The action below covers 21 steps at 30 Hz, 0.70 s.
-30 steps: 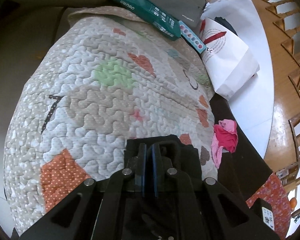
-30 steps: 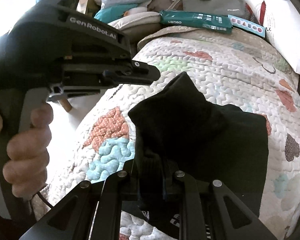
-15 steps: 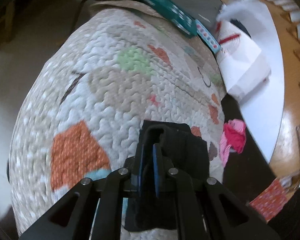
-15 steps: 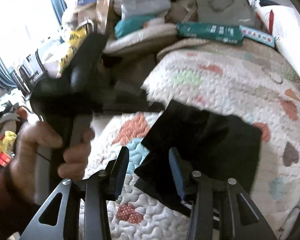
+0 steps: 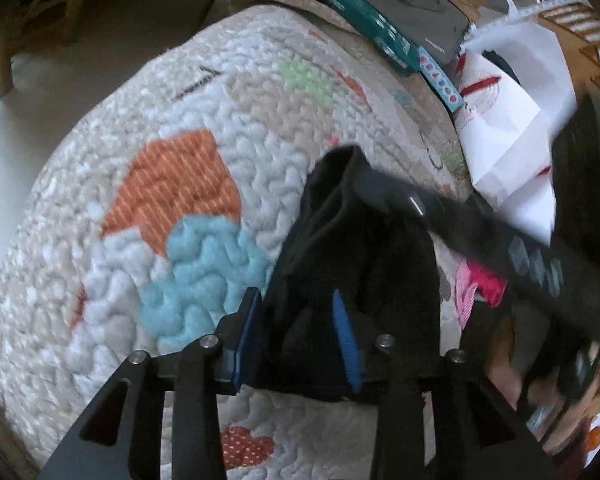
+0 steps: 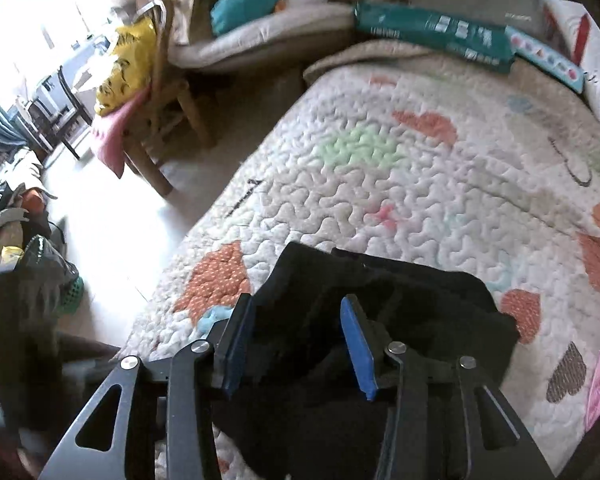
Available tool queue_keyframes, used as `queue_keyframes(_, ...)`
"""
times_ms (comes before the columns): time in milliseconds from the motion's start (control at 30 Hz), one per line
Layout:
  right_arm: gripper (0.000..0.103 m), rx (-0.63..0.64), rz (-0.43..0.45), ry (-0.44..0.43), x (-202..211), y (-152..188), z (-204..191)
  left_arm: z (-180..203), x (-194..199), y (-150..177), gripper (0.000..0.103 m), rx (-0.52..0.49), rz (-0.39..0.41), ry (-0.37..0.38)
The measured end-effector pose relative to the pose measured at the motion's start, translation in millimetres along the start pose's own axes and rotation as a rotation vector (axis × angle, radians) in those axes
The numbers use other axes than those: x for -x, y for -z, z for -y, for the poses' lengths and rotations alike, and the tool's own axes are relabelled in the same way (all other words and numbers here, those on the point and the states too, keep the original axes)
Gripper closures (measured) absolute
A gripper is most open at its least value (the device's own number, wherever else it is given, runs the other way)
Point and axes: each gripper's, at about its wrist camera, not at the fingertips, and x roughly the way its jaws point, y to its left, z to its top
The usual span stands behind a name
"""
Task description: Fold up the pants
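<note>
1. The black pants (image 6: 384, 320) lie bunched and partly folded on the near end of a quilted patchwork blanket (image 6: 420, 184), beside its orange and blue patches.
2. The left gripper (image 5: 300, 336) has its jaws spread wide; pants cloth sits between the blue pads without being pinched.
3. The right gripper (image 6: 300, 340) likewise stands wide open over the pants, gripping nothing. In the left wrist view, its blurred black body (image 5: 520, 248) crosses just above the cloth.
4. Farther off lie a green box (image 6: 436, 36), a white paper bag (image 5: 504, 132) and a pink garment (image 5: 480, 284).
</note>
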Motion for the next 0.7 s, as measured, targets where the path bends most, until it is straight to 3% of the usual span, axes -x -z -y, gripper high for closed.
queue_keyframes(67,0.047,0.026,-0.029,0.025,-14.3,-7.9,-2.2,6.5,-2.6,3.4,0.072,-0.049,-0.003,-0.015)
queue_keyframes(100,0.046,0.038,-0.039,0.035,-19.7,-9.6,-3.7,8.4,-1.9,4.5,0.081,-0.063,0.000,-0.019)
queue_keyframes(167,0.049,0.070,-0.066,0.066,-29.0,-12.1,-7.1,7.3,-1.2,6.2,0.090,-0.060,-0.012,-0.016)
queue_keyframes(200,0.066,0.093,-0.089,0.072,-33.5,-13.0,-9.6,4.0,-1.7,6.8,0.092,-0.044,-0.019,-0.018)
queue_keyframes(300,0.081,0.123,-0.114,0.083,-39.2,-18.5,-15.8,-9.3,-5.0,7.2,0.092,0.029,-0.062,0.018)
queue_keyframes(433,0.082,0.123,-0.124,0.080,-50.1,-30.2,-25.8,-7.7,-1.3,8.1,0.092,0.014,-0.063,0.025)
queue_keyframes(533,0.082,0.094,-0.139,0.027,-55.5,-37.4,-28.7,-4.4,6.8,9.5,0.092,-0.015,-0.054,0.031)
queue_keyframes(633,0.078,0.034,-0.046,-0.030,-22.7,-45.1,-15.9,-5.7,24.8,5.2,0.092,-0.022,0.008,0.032)
queue_keyframes(700,0.073,-0.008,0.009,0.000,4.1,-41.3,1.7,-7.0,35.4,0.1,0.092,-0.019,0.058,0.030)
